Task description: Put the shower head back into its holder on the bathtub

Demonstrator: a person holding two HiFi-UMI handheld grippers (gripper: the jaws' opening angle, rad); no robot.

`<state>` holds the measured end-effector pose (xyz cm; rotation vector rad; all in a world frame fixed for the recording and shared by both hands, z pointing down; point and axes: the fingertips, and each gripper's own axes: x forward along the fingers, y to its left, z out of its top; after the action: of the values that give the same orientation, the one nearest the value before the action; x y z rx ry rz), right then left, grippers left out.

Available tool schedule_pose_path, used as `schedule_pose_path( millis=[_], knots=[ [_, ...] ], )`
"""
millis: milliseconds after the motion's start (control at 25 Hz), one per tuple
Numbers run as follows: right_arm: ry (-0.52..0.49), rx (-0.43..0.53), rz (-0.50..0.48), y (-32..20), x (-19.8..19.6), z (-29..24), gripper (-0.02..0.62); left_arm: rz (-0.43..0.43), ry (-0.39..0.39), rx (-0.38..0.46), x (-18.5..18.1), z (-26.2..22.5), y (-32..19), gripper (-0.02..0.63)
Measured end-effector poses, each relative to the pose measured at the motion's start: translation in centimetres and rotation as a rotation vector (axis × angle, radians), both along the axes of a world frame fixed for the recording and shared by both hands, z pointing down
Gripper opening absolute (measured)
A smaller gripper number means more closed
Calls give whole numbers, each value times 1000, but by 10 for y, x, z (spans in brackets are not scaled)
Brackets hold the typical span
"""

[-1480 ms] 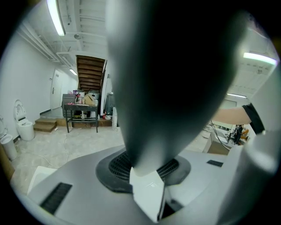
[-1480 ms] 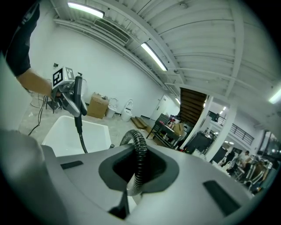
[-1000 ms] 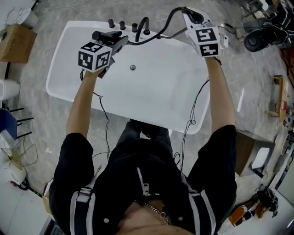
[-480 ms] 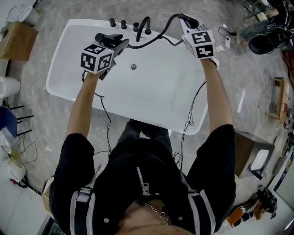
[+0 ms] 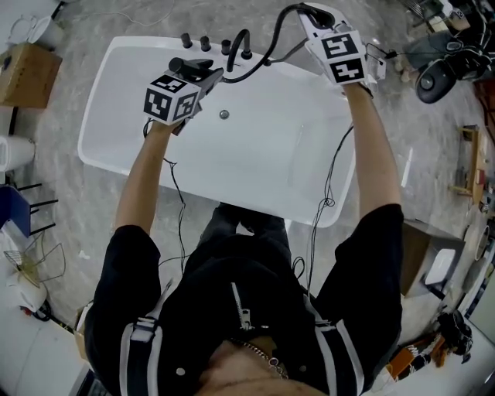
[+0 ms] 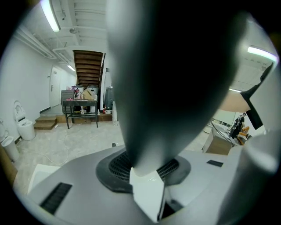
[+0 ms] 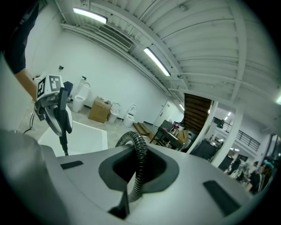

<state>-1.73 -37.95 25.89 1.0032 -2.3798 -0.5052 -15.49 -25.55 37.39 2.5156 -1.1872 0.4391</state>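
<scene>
Over the far rim of the white bathtub [image 5: 263, 158], at about 11 o'clock in the head view, your left gripper [image 5: 203, 76] pinches the shower head [image 5: 188, 65], its jaws closed part-way on the black handle. At 1 o'clock your right gripper [image 5: 313, 19] has its jaws pressed together on the hose [image 5: 280, 27]. Only the head view gives you the layout: the shower head is held above the tub's inside, near the fittings on the rim but apart from them, and the hose arcs up from beside the spout [image 5: 241, 37] to your right gripper. The left gripper view shows little more than a dark blurred mass filling its middle (the handle, hard against the lens), with one white jaw tip beneath it. The right gripper view adds that the hose is ribbed and glossy black, looping up out of the closed jaws. At 9 o'clock it also shows your left gripper's marker cube [image 7: 48, 85] with the shower head hanging below it. You can count one bathtub, one shower head, one hose, two grippers, three black knobs [image 5: 205, 42] in a row, one curved spout and one drain [image 5: 223, 114]. Which fitting is the holder cannot be made out.
</scene>
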Motion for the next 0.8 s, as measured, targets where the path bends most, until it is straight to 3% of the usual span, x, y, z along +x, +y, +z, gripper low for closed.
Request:
schedule_pose_path(
  millis=[560, 800],
  knots=[
    [-110, 31, -26, -27, -32, -1, 9, -26, 25, -23, -9, 12, -13, 141],
    [-175, 73, -82, -25, -58, -21, 9, -31, 35, -22, -10, 13, -16, 141]
  ],
)
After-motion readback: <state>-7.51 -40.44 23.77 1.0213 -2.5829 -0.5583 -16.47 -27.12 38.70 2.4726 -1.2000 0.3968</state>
